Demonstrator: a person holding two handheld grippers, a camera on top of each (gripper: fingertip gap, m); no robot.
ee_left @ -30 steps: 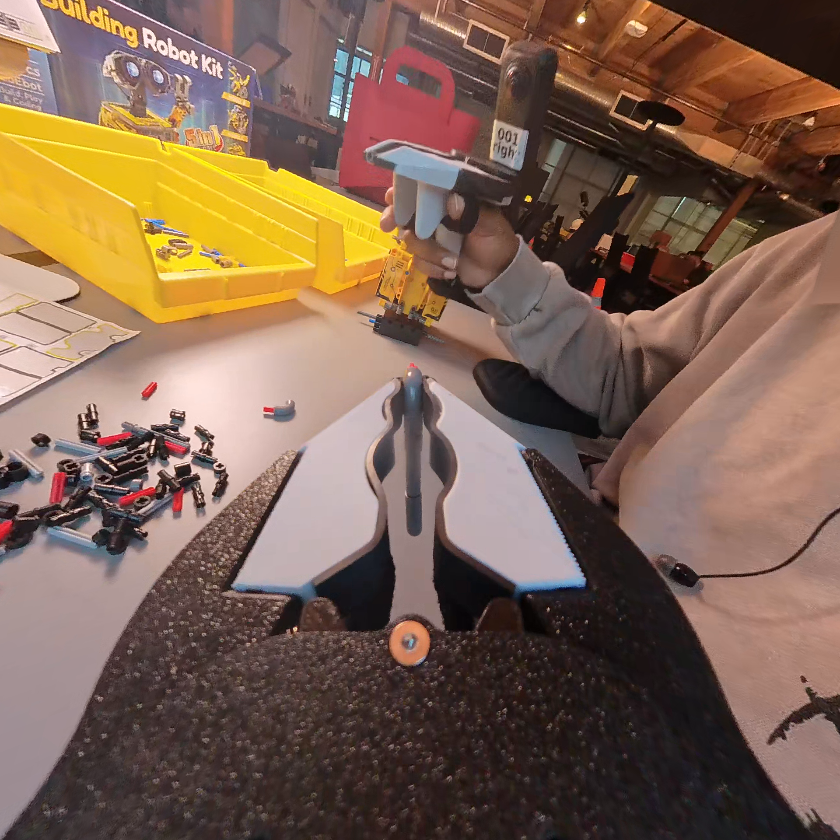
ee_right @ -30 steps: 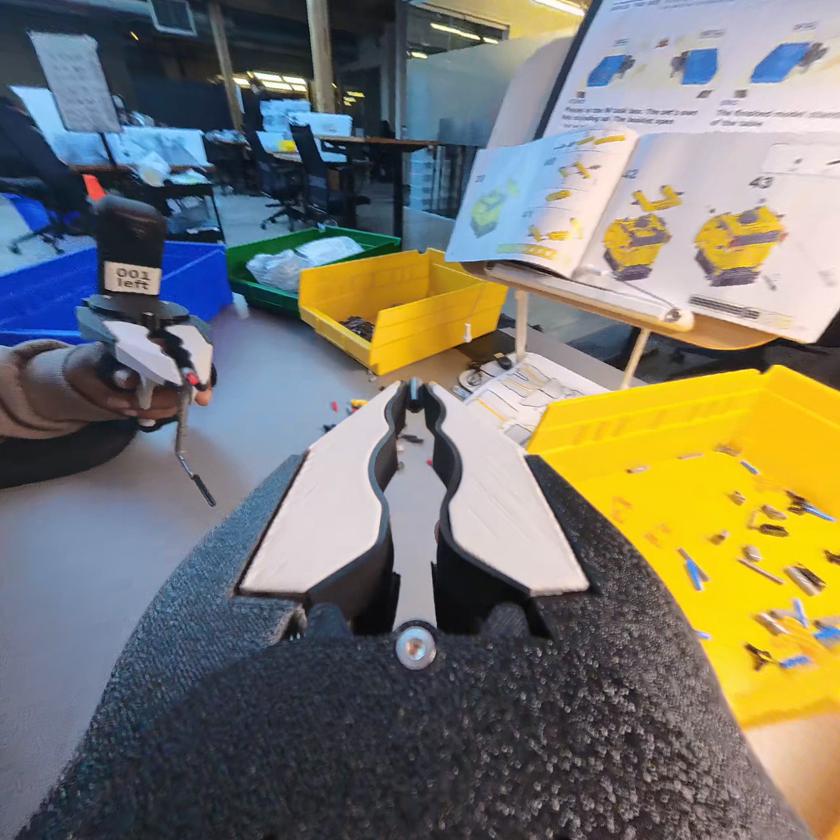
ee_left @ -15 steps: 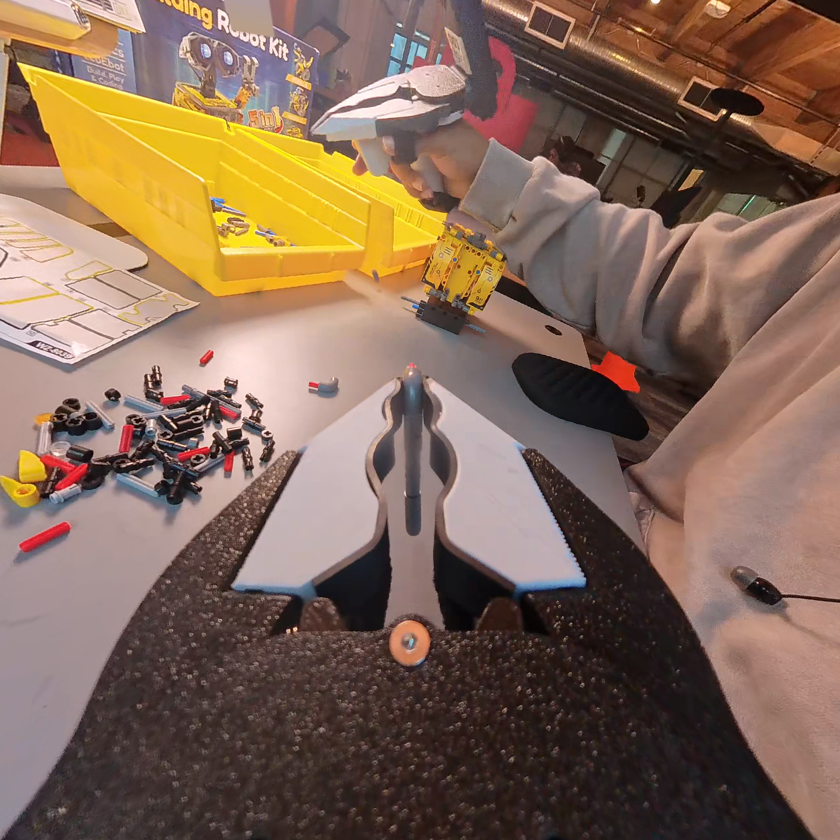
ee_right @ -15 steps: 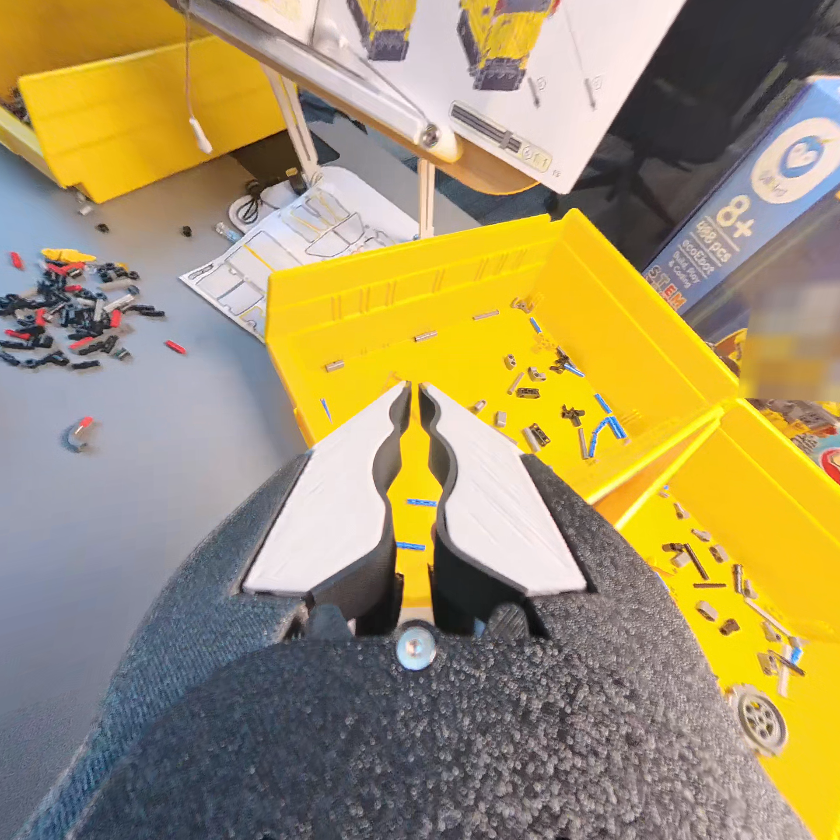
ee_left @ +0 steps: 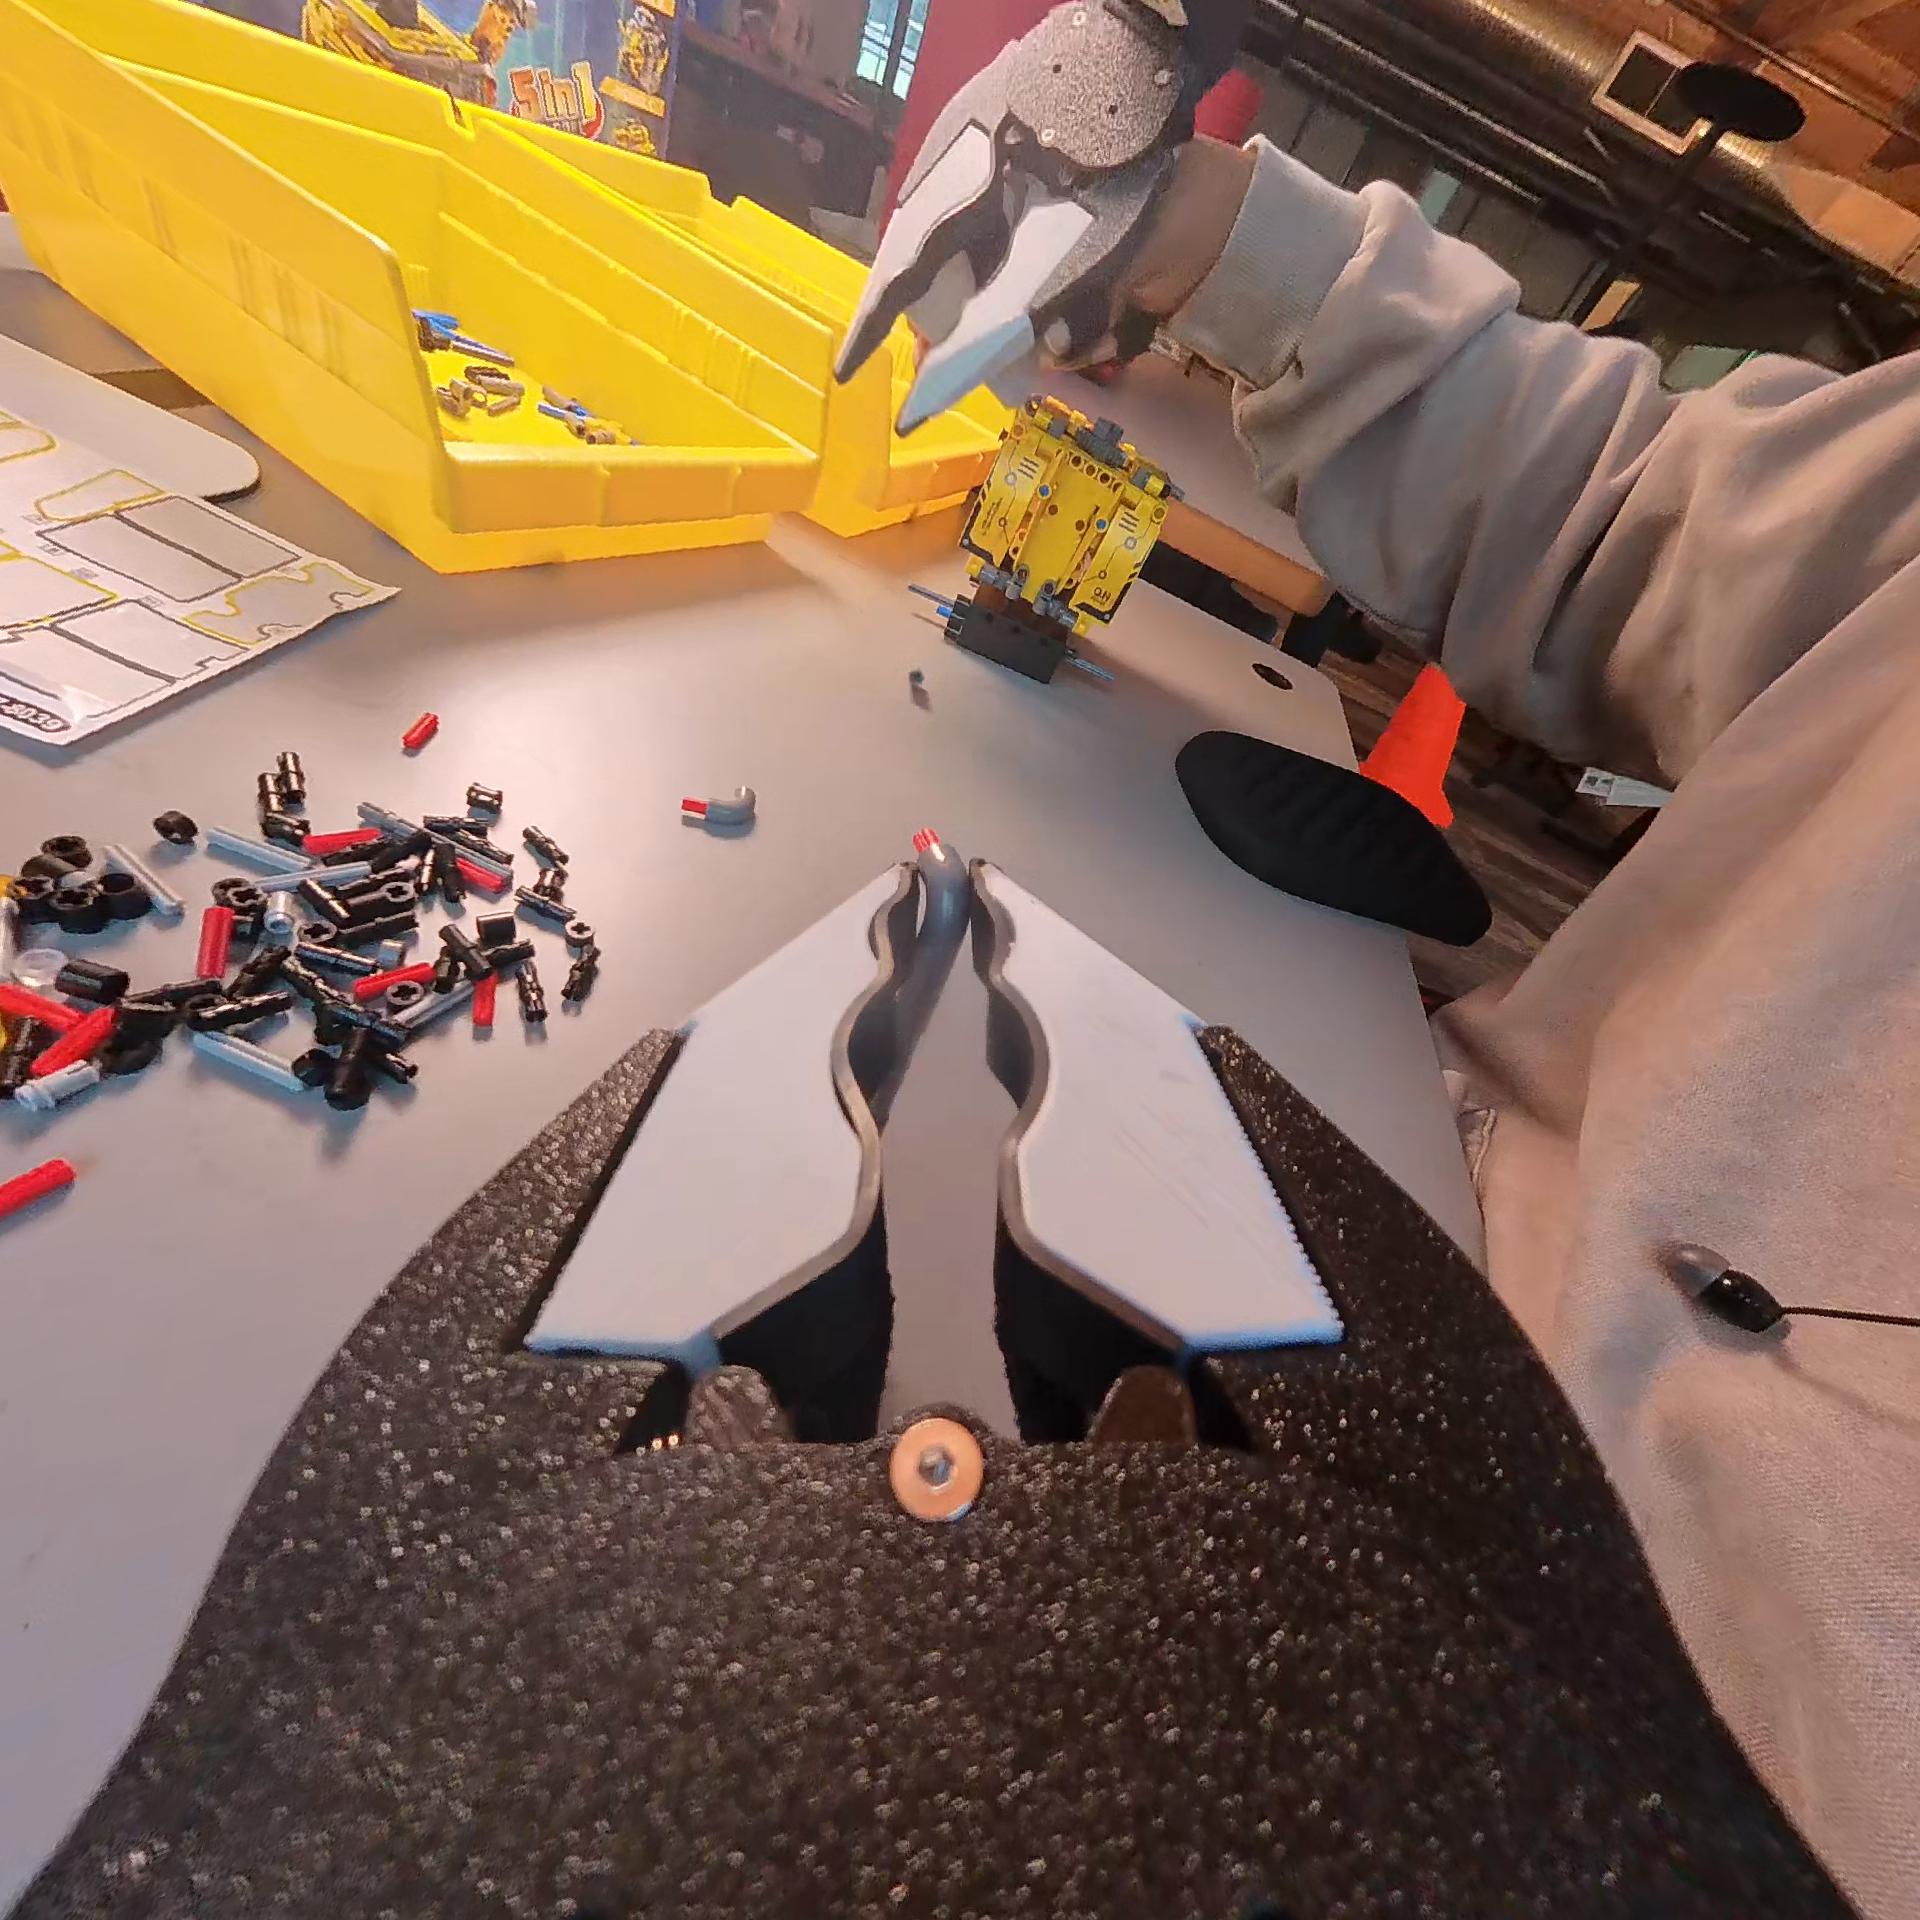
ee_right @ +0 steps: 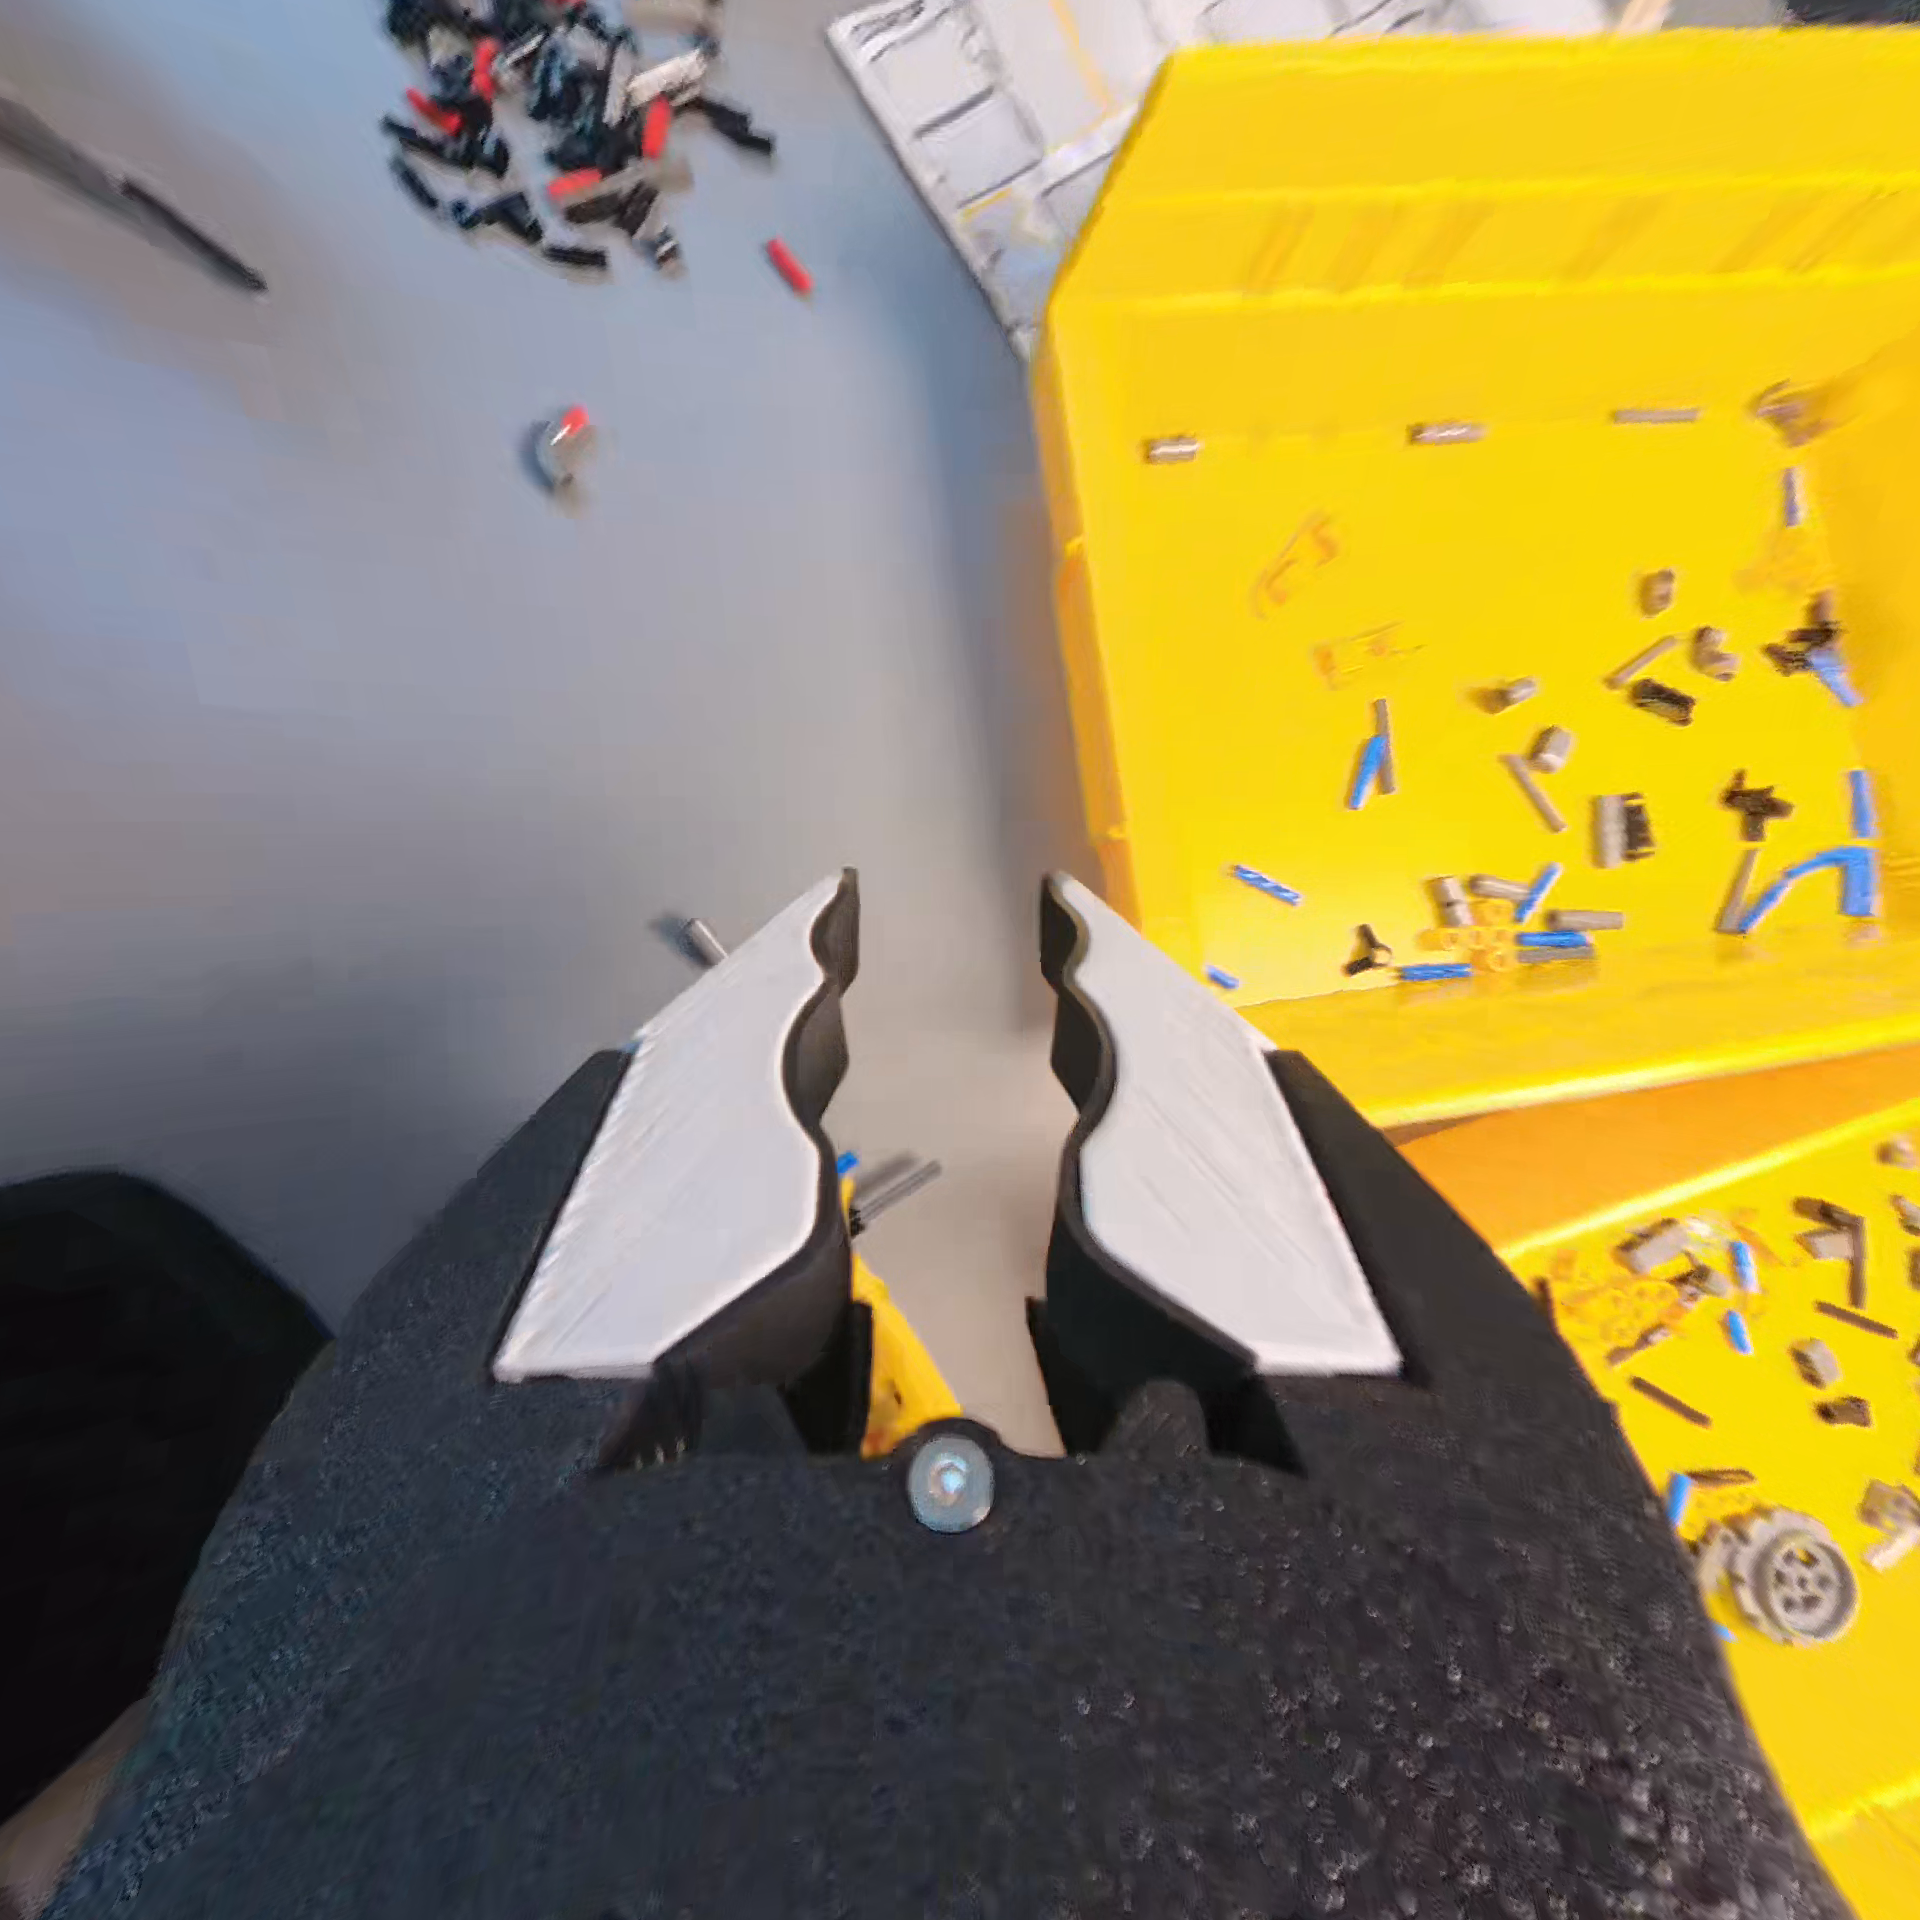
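The left gripper [ee_left: 943,883] is pinching a grey curved plastic rod with a red tip [ee_left: 935,914], long axis pointing to 12 o'clock. The right gripper [ee_right: 951,904], fingers wide and empty, is hovering directly above the yellow block model [ee_left: 1065,530] on the grey worktop [ee_left: 644,665].

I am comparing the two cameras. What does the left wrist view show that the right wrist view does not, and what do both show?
Only the left wrist view: the left hand-held gripper shut on a grey rod, and the yellow model.

Only the right wrist view: a grey wheel in a yellow bin.

Both: the open right hand-held gripper, the pile of small parts, the grey curved piece.
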